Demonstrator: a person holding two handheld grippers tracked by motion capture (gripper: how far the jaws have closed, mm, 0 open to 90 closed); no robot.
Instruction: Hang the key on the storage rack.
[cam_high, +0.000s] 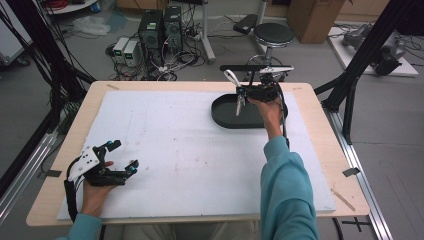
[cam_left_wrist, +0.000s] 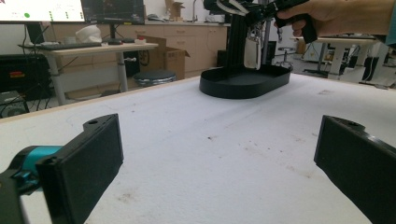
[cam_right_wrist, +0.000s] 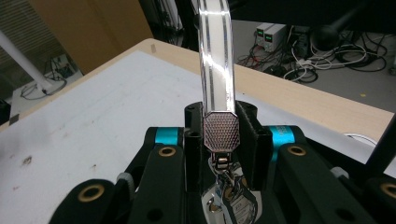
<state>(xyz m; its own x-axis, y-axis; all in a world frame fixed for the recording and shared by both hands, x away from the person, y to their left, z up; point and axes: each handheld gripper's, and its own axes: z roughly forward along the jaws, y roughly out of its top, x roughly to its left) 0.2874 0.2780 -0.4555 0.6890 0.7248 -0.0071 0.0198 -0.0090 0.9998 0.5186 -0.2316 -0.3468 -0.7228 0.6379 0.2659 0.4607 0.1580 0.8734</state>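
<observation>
At about eight o'clock on the white mat (cam_high: 190, 150) we see the left gripper (cam_high: 120, 156) resting in the person's left hand (cam_high: 95, 192), its jaws spread wide with nothing between them. Toward one o'clock sits a black oval tray (cam_high: 225, 117), near the mat's far edge. Just above it the right gripper (cam_high: 239, 93) is held up in the right hand (cam_high: 267, 107), jaws closed tight on a shiny metal keychain (cam_right_wrist: 215, 88); its curved strap rises above the jaws while a small tag (cam_left_wrist: 252, 52) dangles over the tray.
</observation>
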